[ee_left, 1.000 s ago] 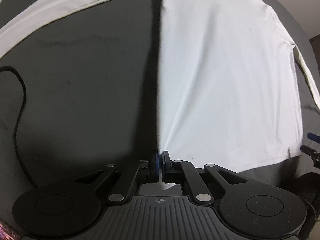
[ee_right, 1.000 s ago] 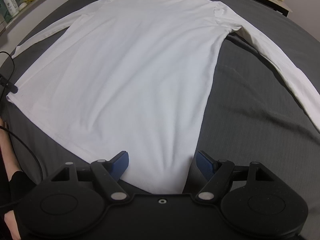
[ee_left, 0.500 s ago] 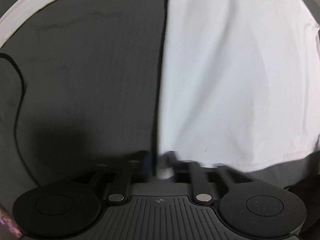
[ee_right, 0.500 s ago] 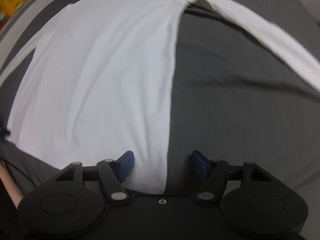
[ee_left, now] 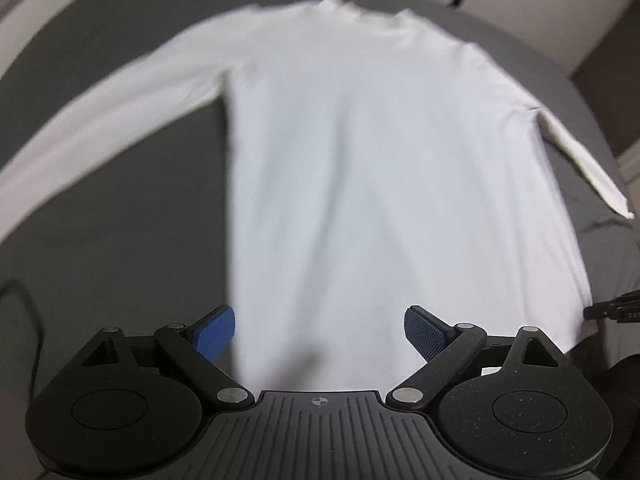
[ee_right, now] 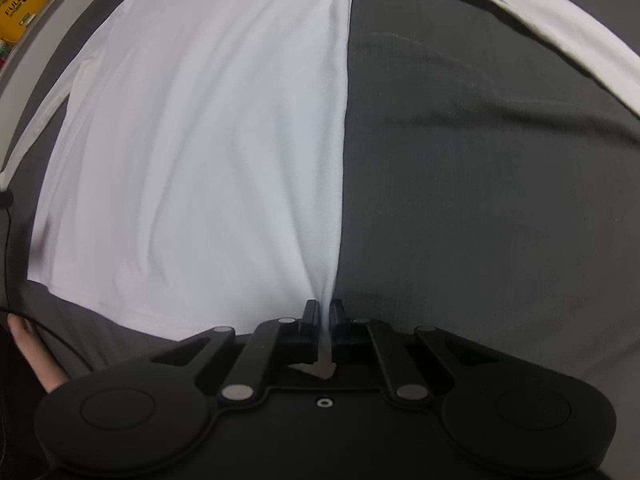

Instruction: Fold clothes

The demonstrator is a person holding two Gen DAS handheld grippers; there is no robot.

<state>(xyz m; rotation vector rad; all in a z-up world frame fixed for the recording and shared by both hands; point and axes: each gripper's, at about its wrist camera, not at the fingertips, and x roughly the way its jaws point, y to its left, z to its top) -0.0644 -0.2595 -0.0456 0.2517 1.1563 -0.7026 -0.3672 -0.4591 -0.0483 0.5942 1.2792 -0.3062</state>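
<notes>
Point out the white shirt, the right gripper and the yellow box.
white shirt [ee_left: 380,168]: left wrist view, mid-torso.
right gripper [ee_right: 325,312]: right wrist view, between fingertips, shut on hem corner.
yellow box [ee_right: 20,12]: right wrist view, printed face.

Both grippers are built of black linkage arms fastened by silver screws. Blue textured pads [ee_left: 214,330] are fitted on the left gripper [ee_left: 320,330], whose base is ribbed.

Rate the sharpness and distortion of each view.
Left wrist view: motion-blurred, white shirt edges smeared, open left claw crisp, fisheye bends the grey surface. Right wrist view: sharper, fabric creases readable at the shut right claw, same barrel curvature.
</notes>
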